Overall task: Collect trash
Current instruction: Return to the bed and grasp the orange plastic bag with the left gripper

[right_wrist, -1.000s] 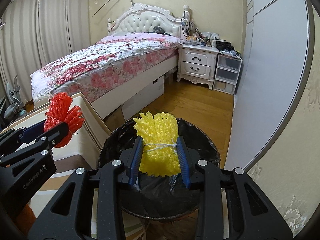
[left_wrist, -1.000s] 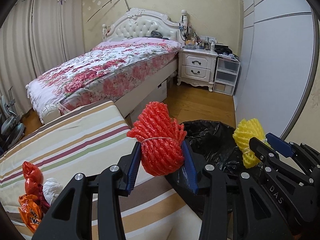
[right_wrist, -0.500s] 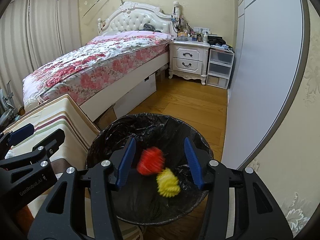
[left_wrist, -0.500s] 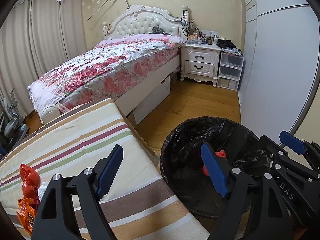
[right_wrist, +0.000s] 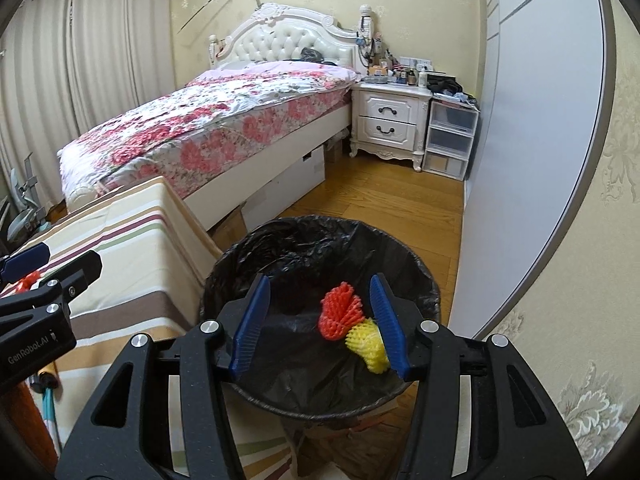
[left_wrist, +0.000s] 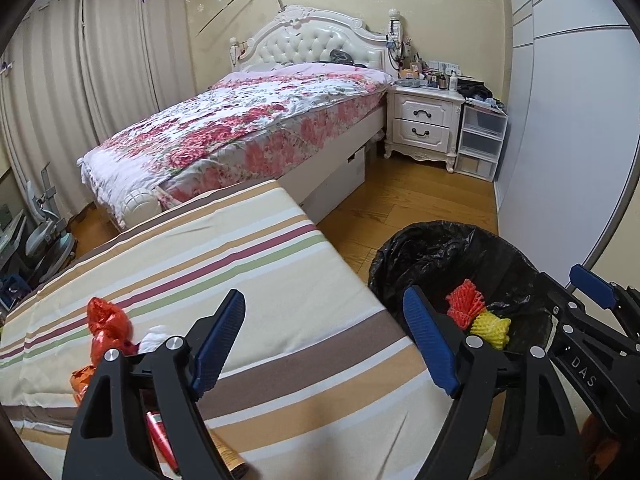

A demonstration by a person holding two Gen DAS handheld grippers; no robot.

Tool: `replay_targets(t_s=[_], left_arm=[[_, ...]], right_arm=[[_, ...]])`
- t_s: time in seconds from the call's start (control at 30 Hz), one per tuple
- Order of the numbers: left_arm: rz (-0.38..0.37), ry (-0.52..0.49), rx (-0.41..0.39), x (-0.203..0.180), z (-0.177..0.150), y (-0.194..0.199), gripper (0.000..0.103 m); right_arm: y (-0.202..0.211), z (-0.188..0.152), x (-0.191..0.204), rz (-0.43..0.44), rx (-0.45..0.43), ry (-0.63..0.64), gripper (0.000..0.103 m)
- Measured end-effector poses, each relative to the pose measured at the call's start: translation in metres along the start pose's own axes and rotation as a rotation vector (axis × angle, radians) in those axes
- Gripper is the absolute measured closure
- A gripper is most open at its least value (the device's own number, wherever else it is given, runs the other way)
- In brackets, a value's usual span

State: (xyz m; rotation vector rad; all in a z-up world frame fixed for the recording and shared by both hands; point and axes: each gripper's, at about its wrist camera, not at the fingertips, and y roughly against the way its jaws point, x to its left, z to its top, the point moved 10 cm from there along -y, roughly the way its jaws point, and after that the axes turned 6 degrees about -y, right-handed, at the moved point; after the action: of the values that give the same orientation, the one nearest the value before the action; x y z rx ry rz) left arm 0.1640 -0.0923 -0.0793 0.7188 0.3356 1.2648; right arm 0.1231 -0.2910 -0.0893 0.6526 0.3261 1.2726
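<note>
Room: bedroom with a floral-covered bed (left_wrist: 256, 128), white nightstand (left_wrist: 424, 124) and wood floor (right_wrist: 380, 200).
Work surface: striped cushion (left_wrist: 248, 280) just beside the bin, bearing the trash not yet collected.
Bin: round trash bin (right_wrist: 424, 300) lined with a black bag, standing on the floor between the cushion and the grey wardrobe door (right_wrist: 540, 140).
Collected so far: red foam fruit net (right_wrist: 340, 312) and yellow foam fruit net (right_wrist: 368, 344), lying touching each other on the bag at the bottom of the bin.
Left to collect: crumpled red wrapper (left_wrist: 108, 324), white wad of tissue (left_wrist: 154, 338) just beside it, orange packet (left_wrist: 82, 380) at the cushion's near edge, and a red tube-like item (left_wrist: 162, 432) half hidden under the gripper frame; exact kind of the last not clear.
Left gripper (left_wrist: 326, 342): spread wide, holding nothing, hanging over the cushion edge next to the bin, close to the remaining pile.
Right gripper (right_wrist: 320, 326): parted about halfway, holding nothing, poised above the bin mouth with the two nets seen below between its blue pads, not touched.
Progress: judged partway through; two pieces binned, at least four left on the cushion.
Next step, as a guess: a reach to the red wrapper pile.
</note>
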Motion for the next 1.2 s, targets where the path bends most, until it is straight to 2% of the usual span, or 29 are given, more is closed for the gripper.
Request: replay_targets(t_s=[0.23, 0.47, 0.63, 0.77, 1.0, 1.07, 1.2], left_arm=[[0.093, 0.057, 0.019, 0.06, -0.03, 0.024, 0.024], [0.186, 0.157, 0.046, 0.129, -0.069, 0.047, 0.024], [0.228, 0.206, 0.071, 0.164, -0.094, 0.054, 0.024], [0.227, 0.243, 0.088, 0.179, -0.109, 0.054, 0.024], [0.174, 0.253, 0.115, 0.174, -0.123, 0.039, 0.024], [0.158, 0.256, 0.124, 0.174, -0.125, 0.034, 0.033], [0.102, 0.27, 0.145, 0.172, -0.132, 0.027, 0.062]], right_arm=[[0.015, -0.014, 0.044, 0.08, 0.019, 0.054, 0.052], [0.024, -0.028, 0.102, 0.167, 0.038, 0.126, 0.052], [0.03, -0.038, 0.137, 0.216, 0.053, 0.162, 0.052], [0.033, -0.045, 0.16, 0.238, 0.061, 0.201, 0.052], [0.036, -0.057, 0.178, 0.251, 0.073, 0.238, 0.052], [0.037, -0.06, 0.181, 0.253, 0.076, 0.245, 0.052], [0.037, -0.064, 0.189, 0.259, 0.083, 0.261, 0.052]])
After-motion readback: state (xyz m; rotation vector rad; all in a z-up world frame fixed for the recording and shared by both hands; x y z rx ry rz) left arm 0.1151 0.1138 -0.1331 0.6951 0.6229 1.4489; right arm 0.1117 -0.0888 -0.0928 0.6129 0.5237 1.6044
